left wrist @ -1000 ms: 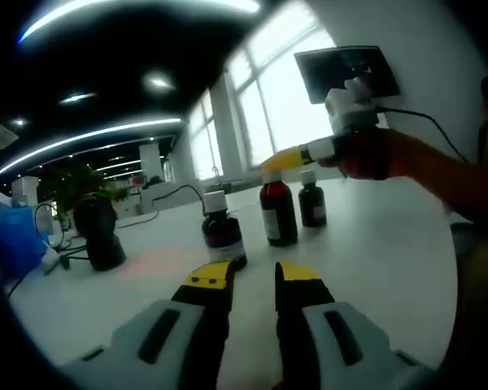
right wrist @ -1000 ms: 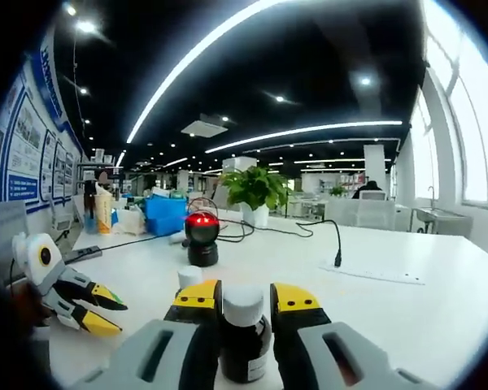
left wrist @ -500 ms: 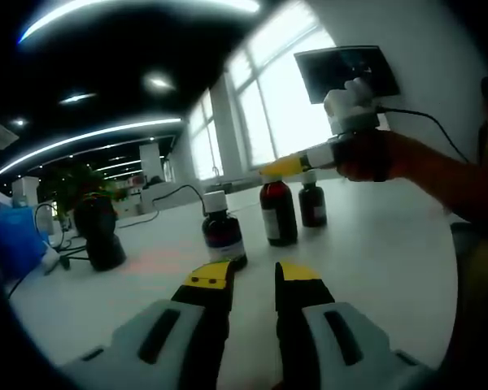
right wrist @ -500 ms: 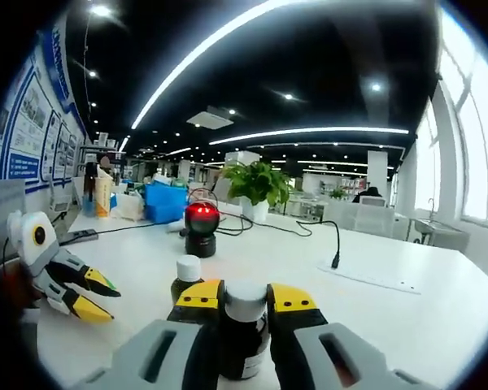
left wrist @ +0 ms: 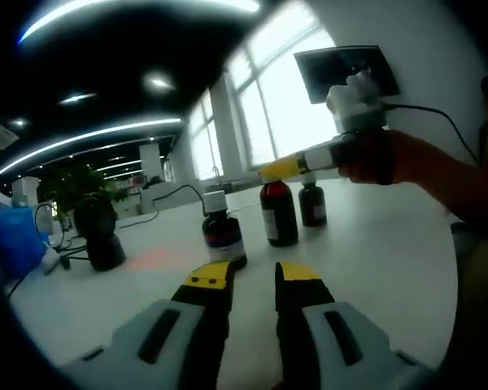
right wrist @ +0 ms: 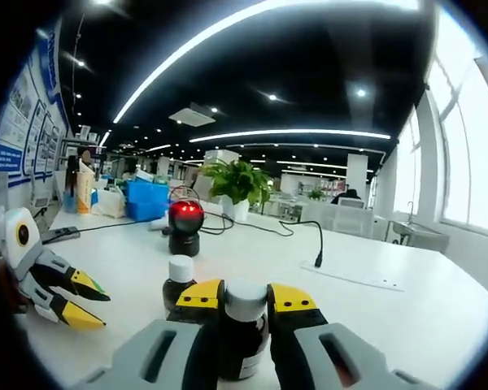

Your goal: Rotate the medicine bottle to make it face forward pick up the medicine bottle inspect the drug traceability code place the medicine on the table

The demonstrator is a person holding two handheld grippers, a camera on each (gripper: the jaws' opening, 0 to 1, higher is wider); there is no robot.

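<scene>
Right gripper (right wrist: 234, 298): yellow-tipped jaws clamped on the sides of a dark medicine bottle (right wrist: 244, 335) with a white cap; the bottle's pale label carries print too small to read. In the left gripper view this same gripper (left wrist: 286, 167) enters from the right, held by a gloved hand (left wrist: 372, 154), with the bottle (left wrist: 277, 213) under its tips; whether the bottle's base touches the tabletop (left wrist: 374, 252) cannot be told.

Left gripper (left wrist: 253, 275): jaws parted with a clear gap, nothing between them, hovering low over the white tabletop. In the right gripper view it (right wrist: 83, 299) shows at the left edge, its yellow tips apart.

Second bottle (left wrist: 222, 232): dark glass, white cap, pale label, upright just beyond the left gripper; its print is unreadable. In the right gripper view it (right wrist: 178, 284) stands just beside the gripped bottle.

Third bottle (left wrist: 312, 200): smaller, dark, upright near the gripped one.

Scanner (right wrist: 185, 227): black stand with a red glowing head, further out on the tabletop; a reddish glow falls on the surface near it.

Potted plant (right wrist: 235, 183), blue box (right wrist: 149, 199) and wall posters (right wrist: 15, 114) with illegible writing lie beyond.
</scene>
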